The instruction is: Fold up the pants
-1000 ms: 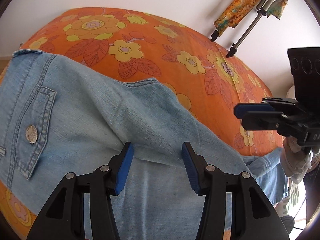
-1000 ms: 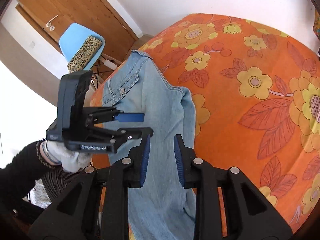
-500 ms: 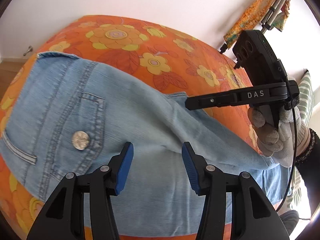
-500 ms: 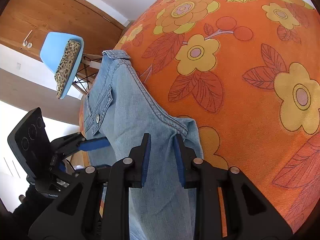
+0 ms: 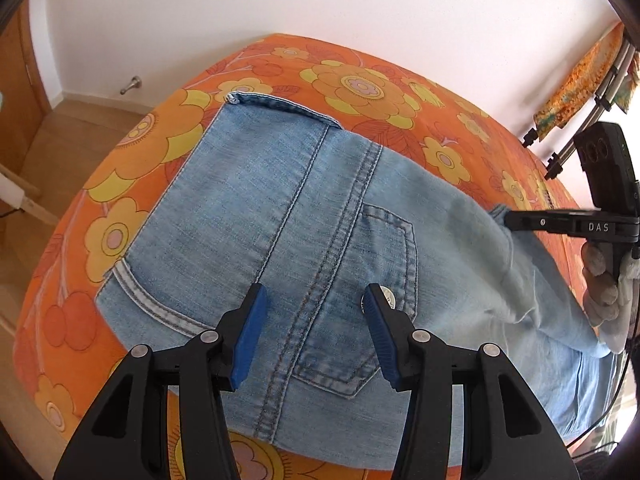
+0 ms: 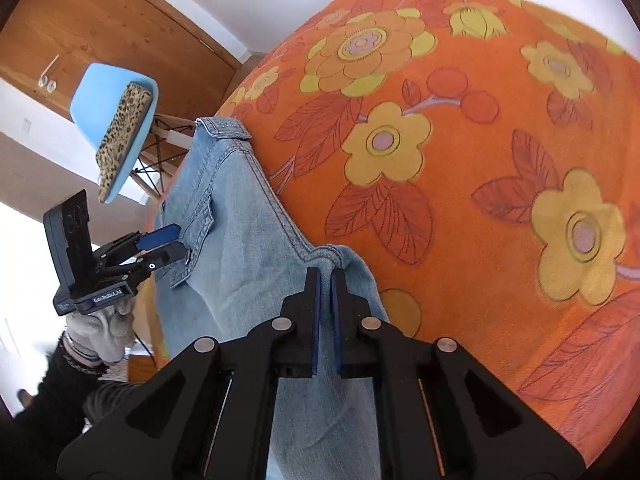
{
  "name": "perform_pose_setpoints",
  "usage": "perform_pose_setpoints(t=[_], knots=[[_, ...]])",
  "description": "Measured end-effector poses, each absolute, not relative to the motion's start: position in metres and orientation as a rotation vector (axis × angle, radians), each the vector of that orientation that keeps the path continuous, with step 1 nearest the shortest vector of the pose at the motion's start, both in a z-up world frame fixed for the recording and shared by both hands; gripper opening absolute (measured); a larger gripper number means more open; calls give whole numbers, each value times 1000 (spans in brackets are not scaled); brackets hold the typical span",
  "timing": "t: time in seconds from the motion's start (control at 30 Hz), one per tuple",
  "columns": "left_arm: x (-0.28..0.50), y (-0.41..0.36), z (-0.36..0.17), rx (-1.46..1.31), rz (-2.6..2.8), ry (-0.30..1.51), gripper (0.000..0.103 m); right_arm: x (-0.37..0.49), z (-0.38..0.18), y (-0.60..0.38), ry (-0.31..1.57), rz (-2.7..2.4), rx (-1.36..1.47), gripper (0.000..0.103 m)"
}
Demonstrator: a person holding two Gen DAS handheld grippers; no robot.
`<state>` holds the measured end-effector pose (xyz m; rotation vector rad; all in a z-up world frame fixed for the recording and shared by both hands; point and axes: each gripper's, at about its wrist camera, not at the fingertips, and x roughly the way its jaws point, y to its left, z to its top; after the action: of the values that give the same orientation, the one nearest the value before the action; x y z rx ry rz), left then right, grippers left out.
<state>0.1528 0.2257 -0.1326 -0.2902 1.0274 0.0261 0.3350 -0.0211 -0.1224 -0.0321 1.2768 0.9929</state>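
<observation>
Light blue denim pants [image 5: 320, 216] lie on an orange flowered bedspread [image 5: 360, 80], waistband at the far left, back pocket with a metal button facing up. My left gripper [image 5: 314, 308] is open just above the seat of the pants, empty. My right gripper [image 6: 325, 280] is shut on a fold of the pants [image 6: 248, 232] at the crotch edge. The right gripper also shows in the left wrist view [image 5: 516, 222], at the pants' far right edge. The left gripper shows in the right wrist view [image 6: 176, 242], open beside the pocket.
A blue chair [image 6: 116, 120] with a leopard cushion stands by a wooden door [image 6: 100, 12] beyond the bed's left end. A drying rack [image 5: 588, 80] with cloth stands at the far right by the white wall. Wooden floor [image 5: 60, 144] lies left of the bed.
My left gripper has moved left along the pants from the leg to the seat and pocket. My right gripper has closed on the fold at the crotch edge.
</observation>
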Motion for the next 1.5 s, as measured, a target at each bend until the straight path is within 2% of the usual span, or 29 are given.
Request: perform_pose_setpoints(t=[0.17, 0.3, 0.43, 0.53, 0.6, 0.7, 0.87, 0.93, 1.0, 1.1, 1.27, 1.3, 1.37, 1.4, 1.5], knots=[[151, 218, -135, -217, 33, 1020, 49, 346, -78, 2, 1038, 951, -357, 2], [150, 219, -136, -214, 29, 1014, 49, 352, -107, 26, 1049, 920, -559, 2], [148, 215, -136, -182, 27, 1007, 49, 362, -119, 18, 1128, 909, -462, 6], [148, 218, -135, -186, 22, 1014, 49, 365, -102, -1, 1109, 855, -413, 12], [148, 221, -134, -195, 38, 1023, 49, 356, -84, -21, 1093, 852, -331, 12], [143, 232, -126, -219, 71, 1012, 49, 317, -66, -49, 1091, 919, -244, 12], [128, 253, -105, -249, 121, 982, 51, 205, -67, -67, 1110, 1058, -315, 14], [122, 262, -100, -269, 155, 976, 65, 163, -73, -70, 1105, 1080, -371, 29], [116, 270, -101, -281, 194, 983, 65, 126, -80, -72, 1072, 1093, -447, 41], [108, 280, -112, -307, 238, 1017, 65, 91, -92, -77, 1067, 1081, -489, 41], [110, 306, -134, -525, 237, 1033, 65, 77, -106, -90, 1054, 995, -469, 41], [112, 309, -137, -548, 232, 1032, 62, 76, -108, -91, 1050, 987, -472, 41], [116, 312, -140, -552, 246, 1026, 48, 74, -110, -91, 1038, 957, -490, 41], [117, 313, -143, -559, 258, 1027, 34, 73, -112, -92, 1034, 938, -497, 41], [121, 315, -143, -579, 275, 1015, 12, 75, -114, -92, 1028, 897, -491, 34]])
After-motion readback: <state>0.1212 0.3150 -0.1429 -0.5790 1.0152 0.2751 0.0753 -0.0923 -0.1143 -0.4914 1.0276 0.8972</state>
